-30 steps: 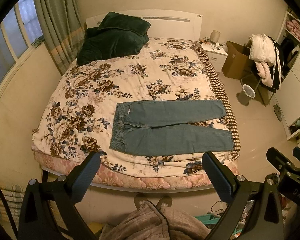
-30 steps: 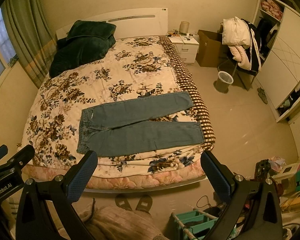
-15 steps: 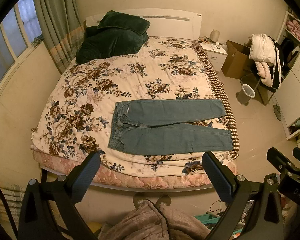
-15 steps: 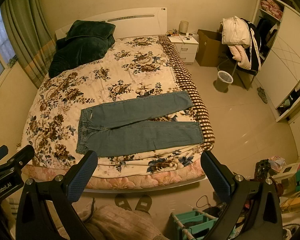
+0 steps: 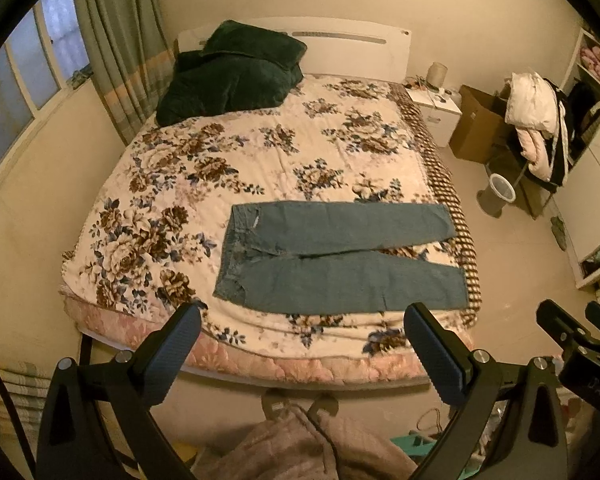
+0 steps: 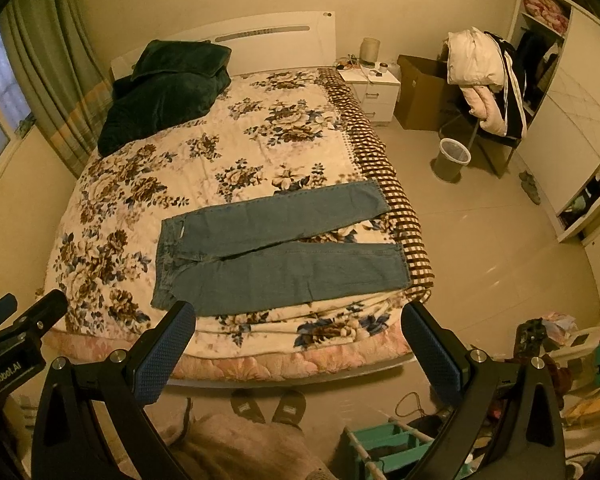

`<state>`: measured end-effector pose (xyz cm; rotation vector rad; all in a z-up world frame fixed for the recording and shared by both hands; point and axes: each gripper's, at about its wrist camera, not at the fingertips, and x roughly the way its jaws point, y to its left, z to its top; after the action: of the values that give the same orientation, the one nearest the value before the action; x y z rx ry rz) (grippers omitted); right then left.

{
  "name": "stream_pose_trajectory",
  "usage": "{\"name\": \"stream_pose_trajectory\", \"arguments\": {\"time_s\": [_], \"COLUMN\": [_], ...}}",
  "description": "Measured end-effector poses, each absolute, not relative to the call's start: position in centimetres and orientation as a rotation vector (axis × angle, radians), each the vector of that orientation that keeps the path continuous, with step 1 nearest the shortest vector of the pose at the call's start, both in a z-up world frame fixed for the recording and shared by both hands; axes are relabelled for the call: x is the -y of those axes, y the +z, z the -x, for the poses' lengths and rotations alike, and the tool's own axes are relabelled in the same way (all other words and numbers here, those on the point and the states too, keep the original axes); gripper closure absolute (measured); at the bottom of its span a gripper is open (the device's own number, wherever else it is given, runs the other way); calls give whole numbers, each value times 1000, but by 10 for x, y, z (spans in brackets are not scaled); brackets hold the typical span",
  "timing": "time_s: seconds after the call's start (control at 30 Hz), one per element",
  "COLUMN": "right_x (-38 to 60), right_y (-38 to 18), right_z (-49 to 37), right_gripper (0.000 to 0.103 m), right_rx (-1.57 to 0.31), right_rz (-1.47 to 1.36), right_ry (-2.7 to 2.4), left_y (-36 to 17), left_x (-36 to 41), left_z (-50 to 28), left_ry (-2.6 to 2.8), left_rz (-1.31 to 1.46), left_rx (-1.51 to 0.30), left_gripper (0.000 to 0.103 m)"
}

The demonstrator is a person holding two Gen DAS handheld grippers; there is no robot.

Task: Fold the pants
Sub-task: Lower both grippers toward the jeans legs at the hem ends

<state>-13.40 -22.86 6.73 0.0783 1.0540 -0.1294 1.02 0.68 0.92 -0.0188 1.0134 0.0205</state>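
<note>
Blue jeans lie flat on the floral bedspread near the bed's foot, waistband to the left, both legs spread out toward the right edge. They also show in the right wrist view. My left gripper is open and empty, held high above the foot of the bed, well short of the jeans. My right gripper is open and empty at the same height, to the right of the left one.
A dark green blanket lies heaped at the headboard. A nightstand, cardboard box, bin and a chair with coats stand right of the bed. Slippers and a teal rack are on the floor below.
Both grippers have drifted slightly, so the bed and jeans sit a little higher in both views. The jeans have not moved and both grippers stay open.
</note>
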Motion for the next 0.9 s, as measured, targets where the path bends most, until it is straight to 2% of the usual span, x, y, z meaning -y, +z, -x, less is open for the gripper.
{"name": "stream_pose_trajectory", "arguments": {"time_s": [0.23, 0.4, 0.7, 0.9], "right_x": [248, 262, 261, 242], "right_y": [8, -40, -137, -239], "right_z": [75, 9, -129, -245], "right_gripper": [0, 0, 0, 0], "right_rx": [-1040, -1068, -1100, -1141], "right_rz": [-110, -128, -129, 12], "right_ry": [-170, -216, -280, -232], "left_y": [-25, -67, -145, -224], "left_x": [-13, -14, -27, -33], "left_z": [-50, -105, -244, -338], "left_ry": [148, 167, 93, 70], "left_rz": [-7, -41, -54, -99], "left_rx": [-955, -1015, -1099, -1159], "left_gripper": [0, 0, 0, 0]}}
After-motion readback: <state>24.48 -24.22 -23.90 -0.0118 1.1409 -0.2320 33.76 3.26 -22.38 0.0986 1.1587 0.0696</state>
